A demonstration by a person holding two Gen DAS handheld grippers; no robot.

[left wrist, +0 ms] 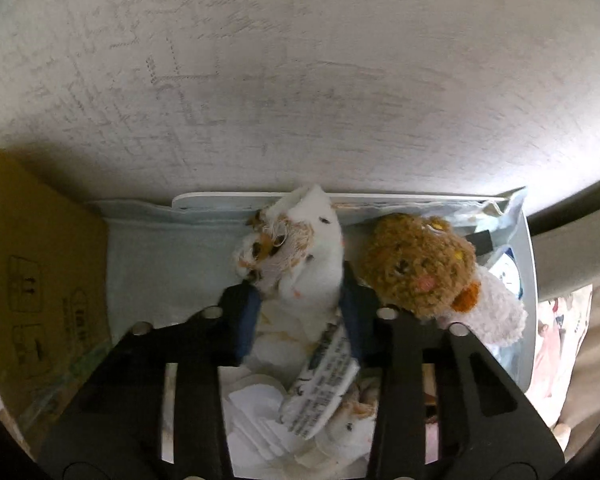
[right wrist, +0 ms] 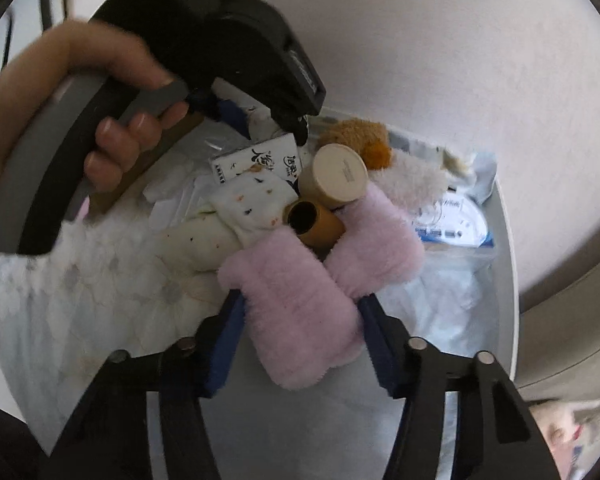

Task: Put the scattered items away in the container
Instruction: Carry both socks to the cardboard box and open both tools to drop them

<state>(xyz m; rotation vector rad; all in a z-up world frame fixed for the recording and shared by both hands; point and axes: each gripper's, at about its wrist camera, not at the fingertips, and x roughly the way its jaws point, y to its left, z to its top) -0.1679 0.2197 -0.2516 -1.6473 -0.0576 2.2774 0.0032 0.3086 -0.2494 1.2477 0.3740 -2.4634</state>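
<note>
My left gripper point(left wrist: 300, 304) is shut on a white sock point(left wrist: 312, 256) with orange and black specks; a printed label hangs from it. It hangs over the pale bin point(left wrist: 340, 199), beside a brown plush toy point(left wrist: 416, 264). In the right wrist view, my right gripper point(right wrist: 300, 320) has its blue pads pressed on both sides of a pink fluffy sock point(right wrist: 300, 304), low inside the bin point(right wrist: 505, 264). The pink sock's other half point(right wrist: 376, 236) folds off to the right. A hand point(right wrist: 112, 136) holds the left gripper point(right wrist: 264, 122) at the top of that view.
The bin holds a tissue pack point(right wrist: 256, 160), a beige round-lidded jar point(right wrist: 338, 172), a cardboard tube point(right wrist: 316, 224), another speckled sock point(right wrist: 252, 200), the plush point(right wrist: 360, 136) and a plastic pouch point(right wrist: 452, 224). A cardboard box point(left wrist: 28, 264) stands left of it. A pale wall lies behind.
</note>
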